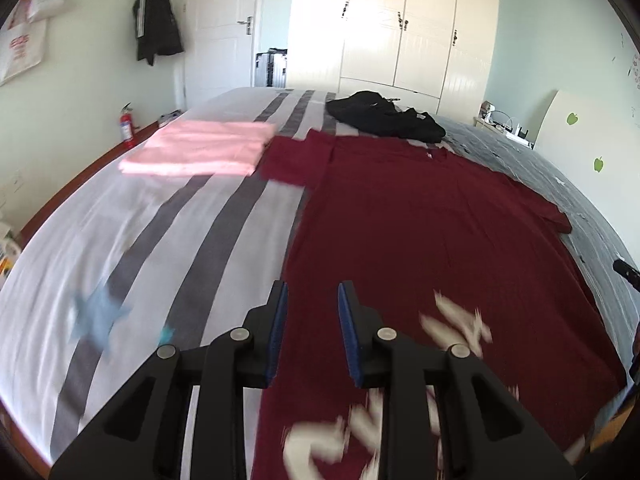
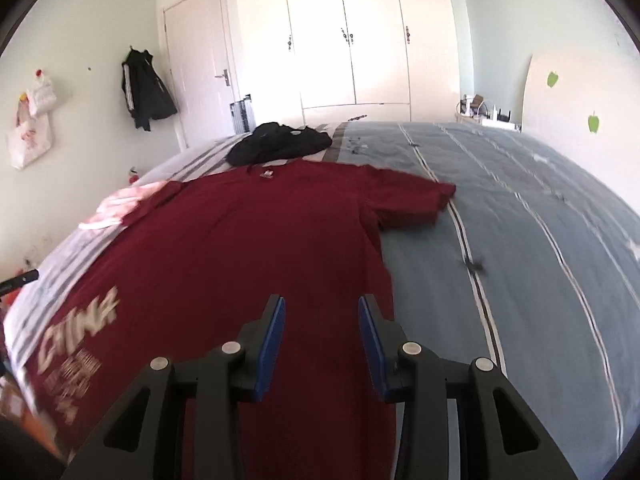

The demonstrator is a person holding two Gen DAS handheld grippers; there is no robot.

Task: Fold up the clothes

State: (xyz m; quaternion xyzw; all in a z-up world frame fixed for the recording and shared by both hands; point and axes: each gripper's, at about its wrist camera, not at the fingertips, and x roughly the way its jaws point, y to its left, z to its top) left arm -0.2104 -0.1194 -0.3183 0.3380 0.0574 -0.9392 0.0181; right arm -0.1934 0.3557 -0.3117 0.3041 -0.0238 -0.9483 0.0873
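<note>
Red T-shirt (image 1: 420, 220): spread flat on the bed, collar at the far end, hem toward the cameras; both short sleeves laid out to the sides; pale lettering near the hem, blurred in both views, reading roughly "CHINA" in the right wrist view.
Collar label (image 2: 266, 175): small tag at the neckline, facing up.
Left gripper (image 1: 312, 292): above the shirt's left hem edge, just where red cloth meets striped bedding; blue pads parted, nothing between them, no cloth pinched.
Right gripper (image 2: 322, 304): above the shirt's right side near the hem; blue pads parted wider than the left pair, nothing held, red cloth visible below the gap.
Pink garment (image 1: 200, 148): folded into a neat rectangle, lying just beside the shirt's left sleeve, on the white-and-grey striped part of the bed.
Black garment (image 1: 384, 118): crumpled heap beyond the shirt's collar, unfolded, near the far edge of the bed.
Bed (image 2: 540, 240): grey-blue cover with thin stripes on the right side, white with broad grey bands on the left.
Wardrobe (image 2: 348, 32): cream doors, shut, behind the bed.
Door (image 1: 224, 20): white, closed, left of the wardrobe.
Dark jacket (image 1: 156, 24): hanging on the wall left of the door.
Fire extinguisher (image 1: 127, 126): red, standing on the floor by the left wall.
</note>
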